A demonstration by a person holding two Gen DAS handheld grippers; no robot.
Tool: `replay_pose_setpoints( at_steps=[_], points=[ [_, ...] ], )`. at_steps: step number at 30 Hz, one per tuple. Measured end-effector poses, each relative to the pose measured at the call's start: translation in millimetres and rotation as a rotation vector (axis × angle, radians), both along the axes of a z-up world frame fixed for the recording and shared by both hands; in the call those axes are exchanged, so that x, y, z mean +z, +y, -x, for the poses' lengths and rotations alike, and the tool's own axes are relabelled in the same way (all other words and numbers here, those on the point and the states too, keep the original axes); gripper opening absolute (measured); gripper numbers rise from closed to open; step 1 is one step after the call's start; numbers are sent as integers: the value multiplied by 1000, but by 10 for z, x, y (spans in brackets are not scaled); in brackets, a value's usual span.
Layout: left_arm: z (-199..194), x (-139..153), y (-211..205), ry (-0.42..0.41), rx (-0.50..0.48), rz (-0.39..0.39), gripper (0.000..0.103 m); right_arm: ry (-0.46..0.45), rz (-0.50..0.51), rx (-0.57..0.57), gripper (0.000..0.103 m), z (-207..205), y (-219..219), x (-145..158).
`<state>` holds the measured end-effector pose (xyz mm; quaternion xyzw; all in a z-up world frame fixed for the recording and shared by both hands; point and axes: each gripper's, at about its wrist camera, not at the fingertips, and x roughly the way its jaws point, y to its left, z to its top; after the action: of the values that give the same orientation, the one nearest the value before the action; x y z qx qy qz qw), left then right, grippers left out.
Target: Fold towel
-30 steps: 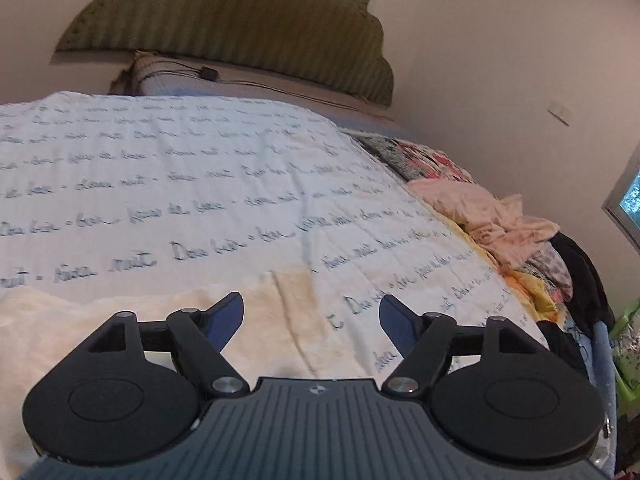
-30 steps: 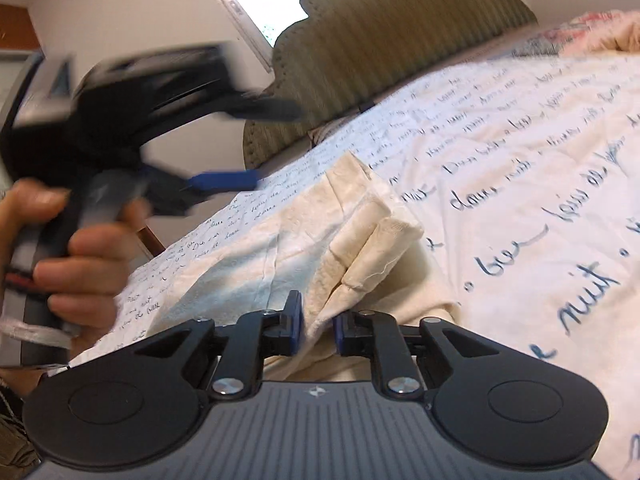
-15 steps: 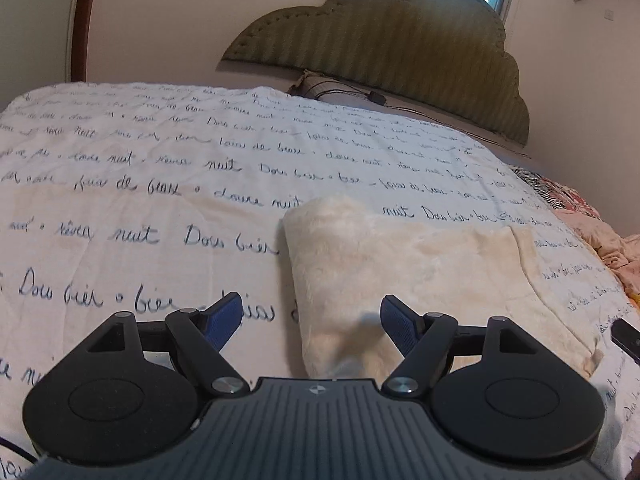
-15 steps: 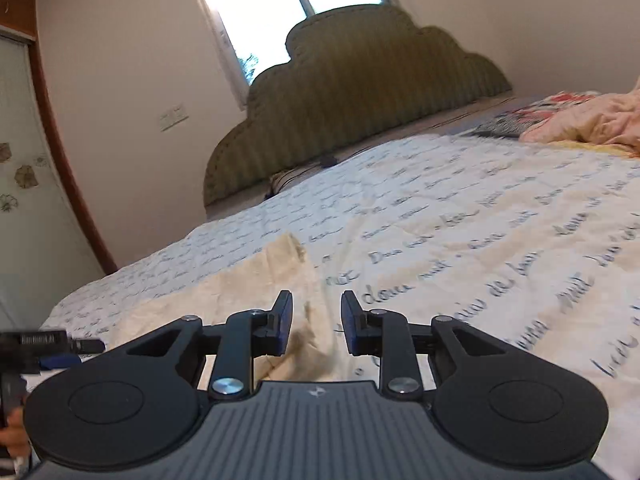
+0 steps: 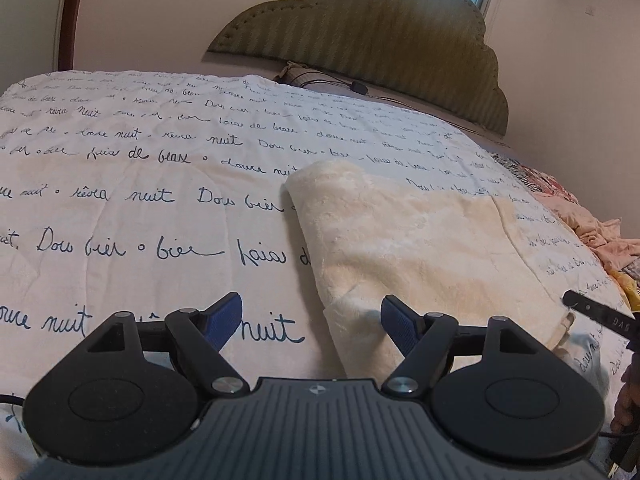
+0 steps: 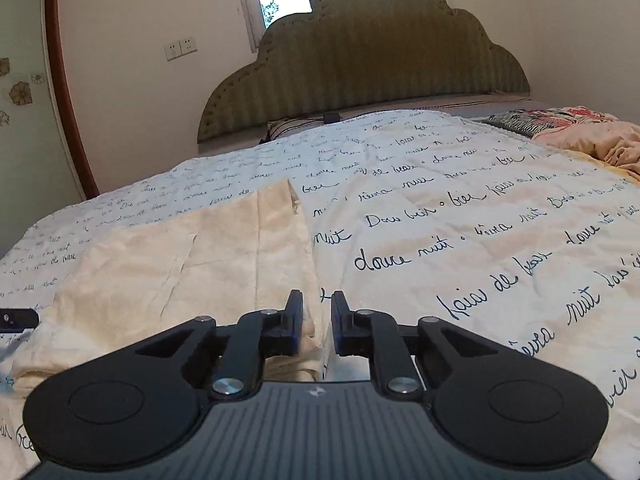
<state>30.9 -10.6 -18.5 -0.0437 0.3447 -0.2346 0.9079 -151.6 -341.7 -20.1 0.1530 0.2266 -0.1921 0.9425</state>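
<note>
The cream towel (image 5: 420,248) lies folded flat on the bed's script-printed cover (image 5: 140,200). My left gripper (image 5: 312,318) is open just above the cover, and the towel's near left corner lies between its blue fingertips. In the right wrist view the towel (image 6: 192,264) spreads to the left, its right edge running down to my right gripper (image 6: 317,318). There the jaws stand nearly together, closed on the towel's near right corner. A black tip of the right gripper (image 5: 600,314) shows at the towel's far corner in the left wrist view.
A green padded headboard (image 6: 360,60) and a window stand at the far end. Pink and floral clothes (image 6: 580,136) are piled along the bed's right side. A pillow with a cable (image 5: 320,78) lies under the headboard. Part of a hand (image 5: 628,404) shows at the right edge.
The right gripper has lowered the raised towel fold flat onto the bed. The left gripper, open throughout, has swung round and settled at the towel's near left corner.
</note>
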Motion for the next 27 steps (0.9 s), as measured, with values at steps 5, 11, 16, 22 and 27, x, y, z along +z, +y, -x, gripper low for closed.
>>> replay_pose_setpoints(
  at_steps=[5,11,16,22,27],
  points=[
    [-8,-10,27,10,14,-20,79,-71,167,92,16,-8,378,291],
    [-149,147,-200,-37,-15,-11,83,41,254,321,16,-672,597,386],
    [-353,306,-547,-132,-89,-4,92,93,271,373,16,-1278,407,527],
    [-699,274,-1032,-153,-210,-99,94,283,179,339,16,-1890,-136,190],
    [-941,-4,-1302,-49,-271,-187,95,292,161,273,16,-1845,-318,61]
  ],
)
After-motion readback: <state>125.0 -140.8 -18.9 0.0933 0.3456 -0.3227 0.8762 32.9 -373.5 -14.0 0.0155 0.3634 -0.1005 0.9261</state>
